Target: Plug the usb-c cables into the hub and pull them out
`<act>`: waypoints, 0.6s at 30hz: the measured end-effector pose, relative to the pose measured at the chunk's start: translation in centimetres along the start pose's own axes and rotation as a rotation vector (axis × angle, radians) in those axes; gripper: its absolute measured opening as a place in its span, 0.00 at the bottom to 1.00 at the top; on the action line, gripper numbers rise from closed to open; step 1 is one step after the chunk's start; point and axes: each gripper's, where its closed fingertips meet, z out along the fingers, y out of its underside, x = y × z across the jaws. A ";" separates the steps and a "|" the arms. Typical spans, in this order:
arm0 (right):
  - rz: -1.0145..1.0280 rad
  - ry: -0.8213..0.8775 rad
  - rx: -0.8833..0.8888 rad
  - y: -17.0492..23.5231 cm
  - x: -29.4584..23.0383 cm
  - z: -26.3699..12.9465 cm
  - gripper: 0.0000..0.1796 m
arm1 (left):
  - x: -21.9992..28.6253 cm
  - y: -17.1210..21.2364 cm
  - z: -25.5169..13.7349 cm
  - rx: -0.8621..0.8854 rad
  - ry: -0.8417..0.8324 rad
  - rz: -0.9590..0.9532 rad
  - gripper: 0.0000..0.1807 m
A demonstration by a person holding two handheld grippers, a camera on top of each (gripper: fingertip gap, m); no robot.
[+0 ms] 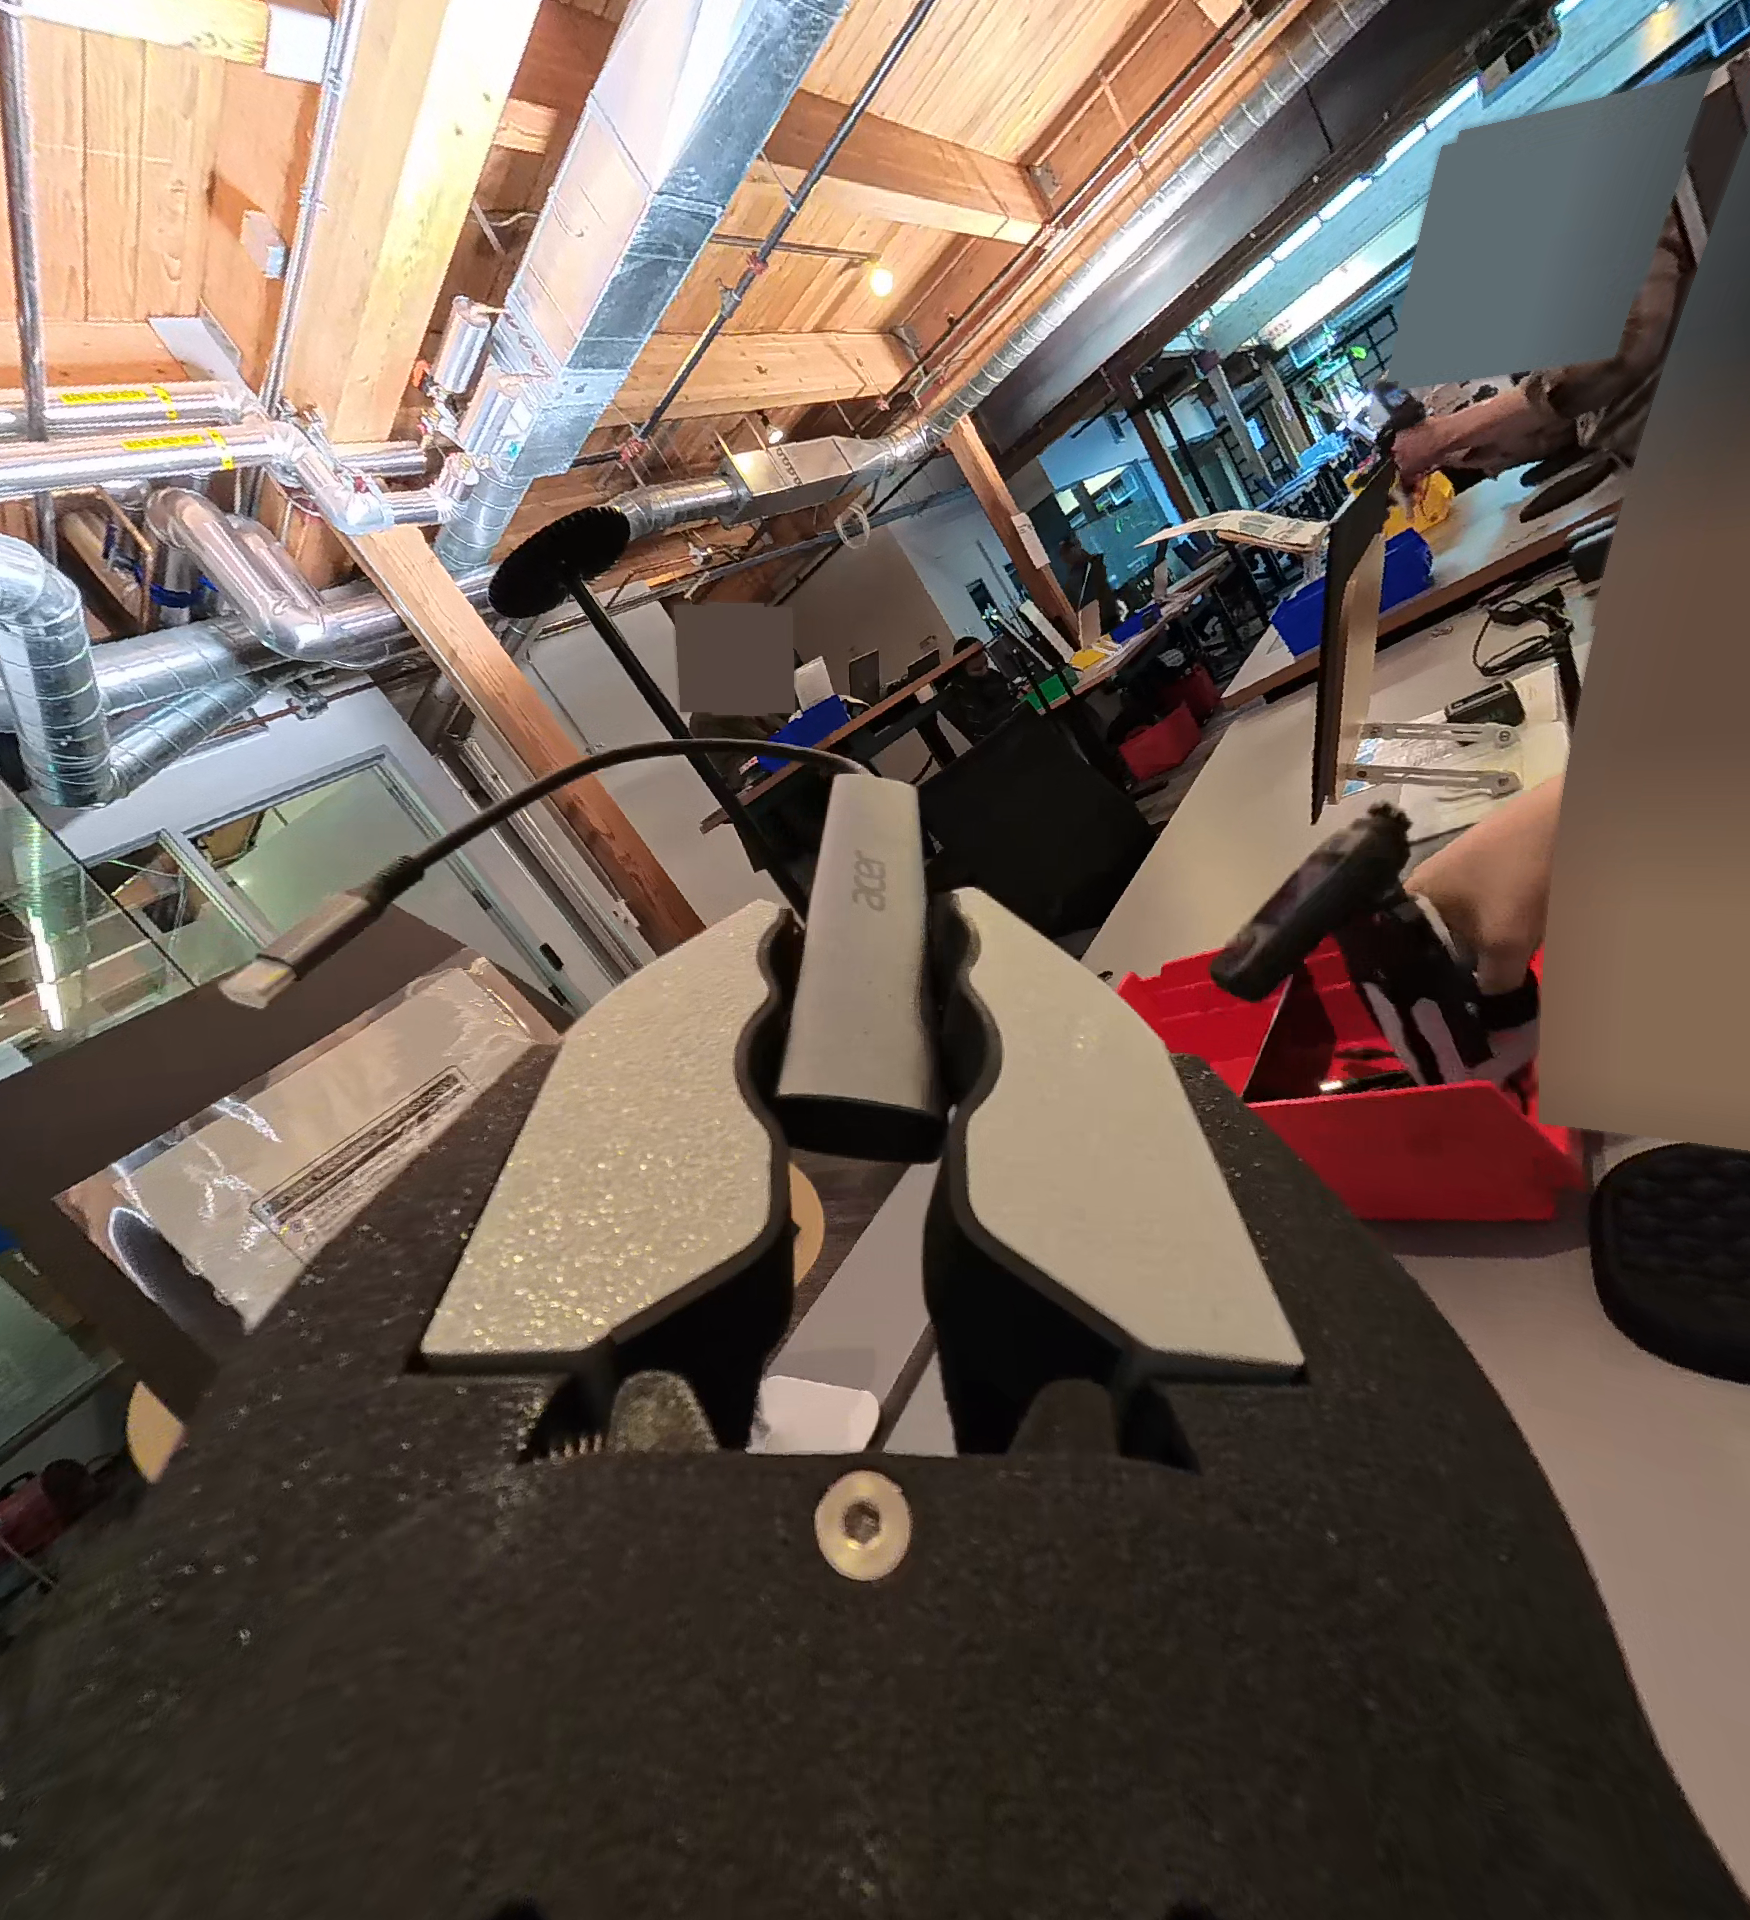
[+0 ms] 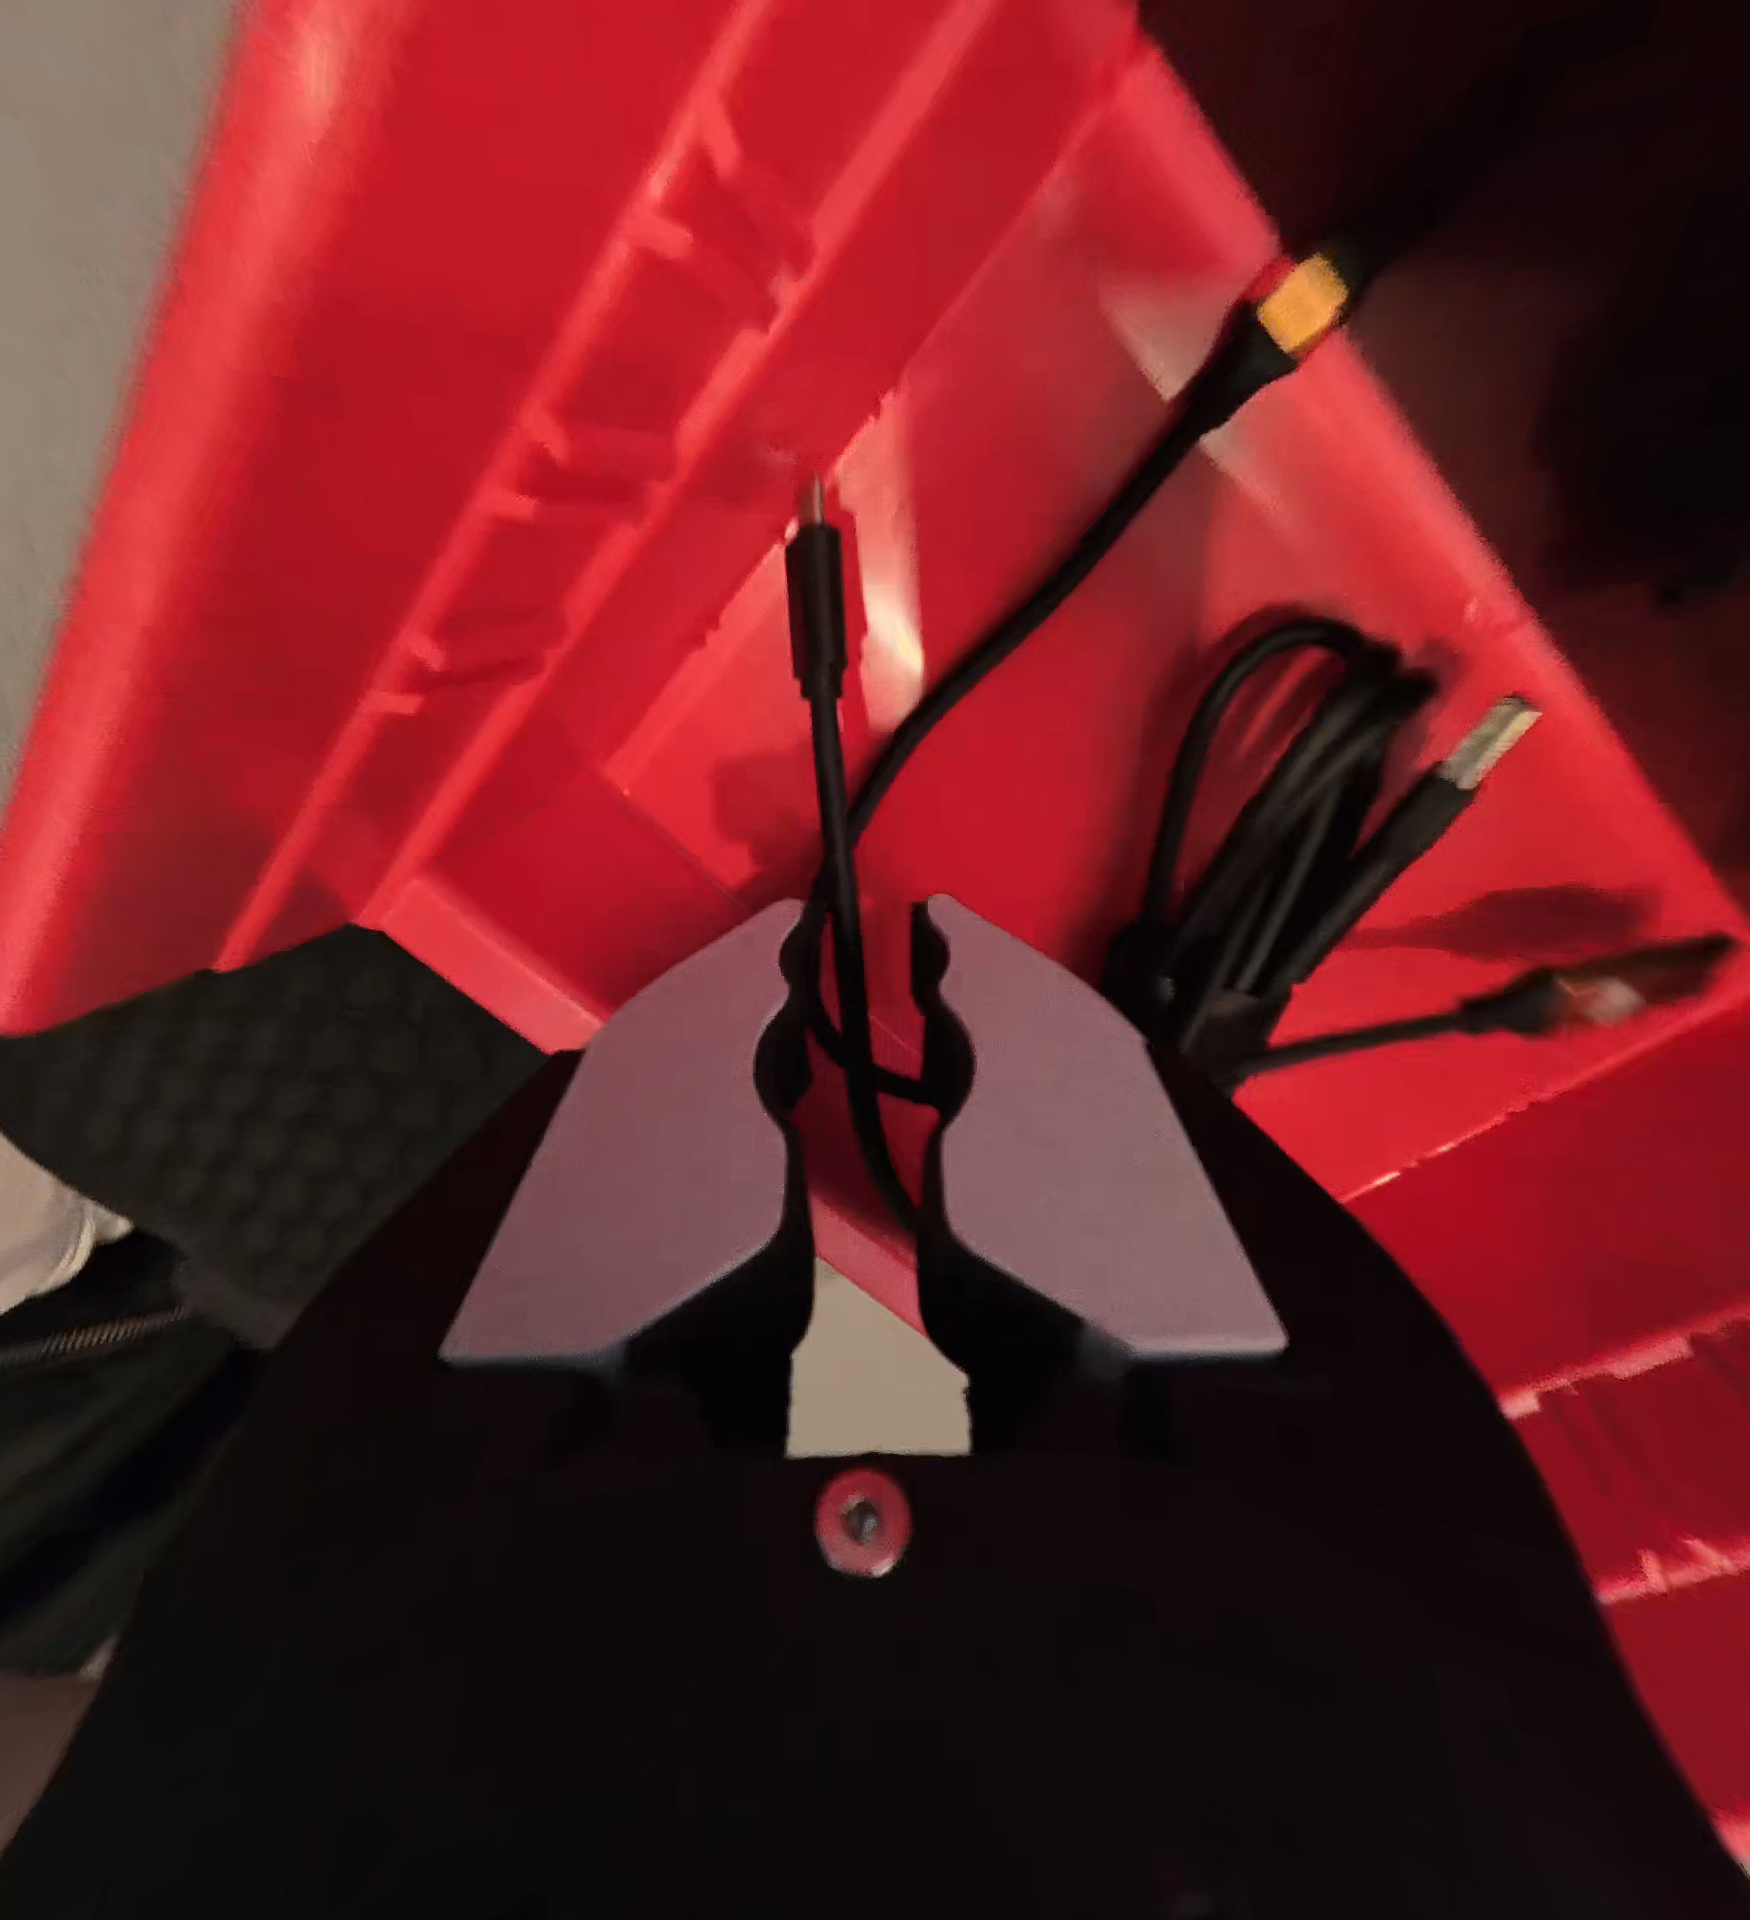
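The left gripper (image 1: 866, 935) is tilted upward, its jaws pinching the grey hub (image 1: 863, 966), whose long axis points away toward the ceiling. The right gripper (image 2: 855, 914) hangs over the red bin (image 2: 497, 436); its jaws look slightly apart around a black cable (image 2: 829, 748) whose plug points straight ahead, but whether they grip it I cannot tell.

Left tool (image 1: 860, 997) holds the flat grey metal hub (image 1: 855, 977) between its fingers, raised above the pale surface (image 1: 1577, 1558). The hub's thin black lead (image 1: 538, 800) arcs left. The red plastic divided bin (image 1: 1411, 1153) sits right of the hub. Right tool (image 2: 860, 997) is over that bin (image 2: 538, 416), a thin black usb-c cable (image 2: 817, 623) between its fingers; a coiled black cable bundle (image 2: 1276, 831) lies in the bin to the right.
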 end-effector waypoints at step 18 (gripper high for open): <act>-1.292 1.331 1.061 -16.6 -24.1 -25.4 0.26 | 6.8 4.1 4.1 -0.159 0.254 0.023 0.14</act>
